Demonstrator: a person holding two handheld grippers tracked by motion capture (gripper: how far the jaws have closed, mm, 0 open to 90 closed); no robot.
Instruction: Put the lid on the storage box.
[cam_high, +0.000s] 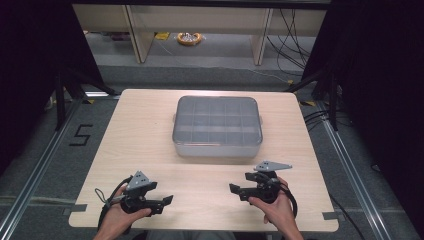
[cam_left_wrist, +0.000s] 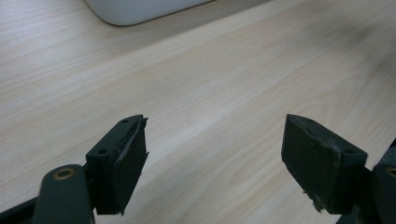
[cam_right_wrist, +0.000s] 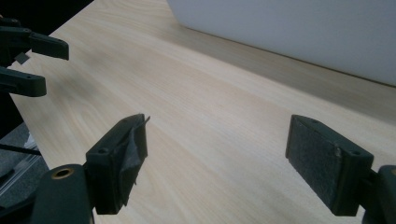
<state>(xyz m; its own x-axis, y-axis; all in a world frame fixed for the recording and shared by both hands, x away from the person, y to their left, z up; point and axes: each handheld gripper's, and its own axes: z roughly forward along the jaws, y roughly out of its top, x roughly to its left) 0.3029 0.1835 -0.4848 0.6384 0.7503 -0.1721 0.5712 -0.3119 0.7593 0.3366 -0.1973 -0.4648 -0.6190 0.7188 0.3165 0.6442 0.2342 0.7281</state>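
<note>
Both grippers sit low over the near part of the table (cam_high: 150, 135), one in each hand, tips turned inward toward each other with bare wood between them. Left gripper (cam_high: 167, 201): jaws wide apart, nothing between them; in the left gripper view its two black pads (cam_left_wrist: 130, 161) frame only wood grain. Right gripper (cam_high: 234, 190): jaws likewise wide, nothing held; in the right gripper view the pads (cam_right_wrist: 317, 158) stand apart over plain tabletop. Grey three-cornered plate visible on top of each gripper in the high view. Left hand (cam_high: 117, 217) and right hand (cam_high: 275, 207) enter from the bottom edge, cables looping off both grippers. The box (cam_high: 217, 126), a translucent grey case with a closed lid and a grid of compartments showing through, rests flat at the middle of the table, beyond both grippers and apart from them; contents cannot be made out. Its pale rounded corner shows at the top of the left gripper view (cam_left_wrist: 140, 9), its side wall across the upper right of the right gripper view (cam_right_wrist: 299, 28). The left gripper's jaw tips also appear at the far left of the right gripper view (cam_right_wrist: 28, 63). The right gripper lies nearer to the box than the left.
</note>
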